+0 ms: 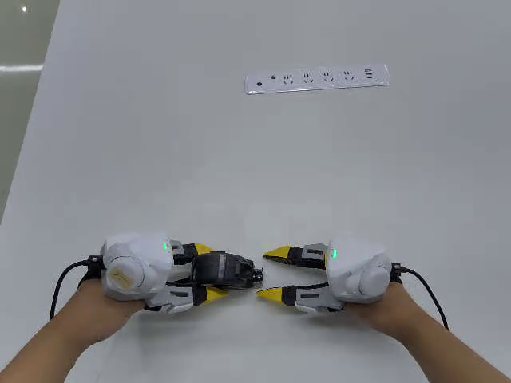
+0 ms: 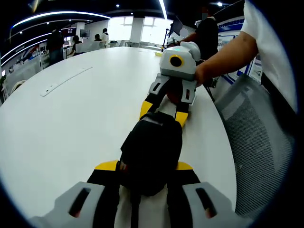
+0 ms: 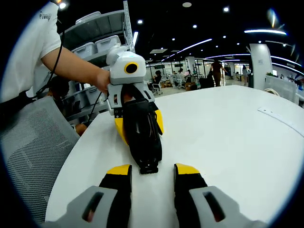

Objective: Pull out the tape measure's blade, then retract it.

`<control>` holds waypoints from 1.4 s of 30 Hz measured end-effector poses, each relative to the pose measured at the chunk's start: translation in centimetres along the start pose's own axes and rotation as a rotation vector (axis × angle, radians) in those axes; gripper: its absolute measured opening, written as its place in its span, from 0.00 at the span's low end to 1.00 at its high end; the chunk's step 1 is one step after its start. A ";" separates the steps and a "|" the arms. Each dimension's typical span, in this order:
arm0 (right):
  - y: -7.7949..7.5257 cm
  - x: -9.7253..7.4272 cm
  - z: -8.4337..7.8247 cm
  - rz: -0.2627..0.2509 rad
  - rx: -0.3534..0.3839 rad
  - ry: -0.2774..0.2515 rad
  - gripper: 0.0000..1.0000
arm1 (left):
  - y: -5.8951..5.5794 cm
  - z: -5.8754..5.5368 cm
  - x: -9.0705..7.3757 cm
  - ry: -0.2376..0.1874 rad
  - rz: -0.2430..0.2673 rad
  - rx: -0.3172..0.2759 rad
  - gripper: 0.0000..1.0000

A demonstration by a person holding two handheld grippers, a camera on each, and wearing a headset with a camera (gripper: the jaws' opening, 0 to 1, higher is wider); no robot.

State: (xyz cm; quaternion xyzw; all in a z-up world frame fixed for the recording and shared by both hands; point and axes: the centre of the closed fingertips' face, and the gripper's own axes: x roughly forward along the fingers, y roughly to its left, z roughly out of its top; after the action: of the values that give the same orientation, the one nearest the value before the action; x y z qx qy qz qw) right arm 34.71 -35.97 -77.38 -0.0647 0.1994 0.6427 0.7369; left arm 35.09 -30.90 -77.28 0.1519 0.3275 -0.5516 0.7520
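— Where is the tape measure (image 1: 227, 270) being held?
— It is being clamped between the jaws of the left gripper (image 1: 213, 271), low over the white table (image 1: 239, 159), blade tip pointing at the right gripper (image 1: 263, 274).
— And that one?
— It is being held spread wide, gripping nothing, the tip just at its mouth.
— Is any writing being shown?
— Print on the sleeve (image 3: 40, 28) is too blurred to read. The power strip (image 1: 317, 78) is lying well beyond.

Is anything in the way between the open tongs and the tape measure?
No, nothing visible. The right tongs are open, with the tape measure tip right at their yellow ends and only bare white table around. The left tongs grip the tape measure's body.
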 end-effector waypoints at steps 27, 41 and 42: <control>0.3 0.8 -0.1 0.002 -0.080 0.004 0.22 | 0.0 0.0 0.0 0.010 0.007 0.009 0.35; 0.5 0.9 -0.1 0.025 -0.109 0.011 0.15 | 0.0 -0.1 0.0 0.017 0.008 0.017 0.35; 0.5 0.9 -0.1 0.026 -0.110 0.012 0.15 | 0.0 -0.1 0.0 0.017 0.008 0.018 0.35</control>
State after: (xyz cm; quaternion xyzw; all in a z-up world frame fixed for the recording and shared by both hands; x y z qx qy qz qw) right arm 34.24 -35.10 -77.76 -0.1061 0.1689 0.6619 0.7225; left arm 35.07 -30.83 -77.36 0.1645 0.3284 -0.5501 0.7500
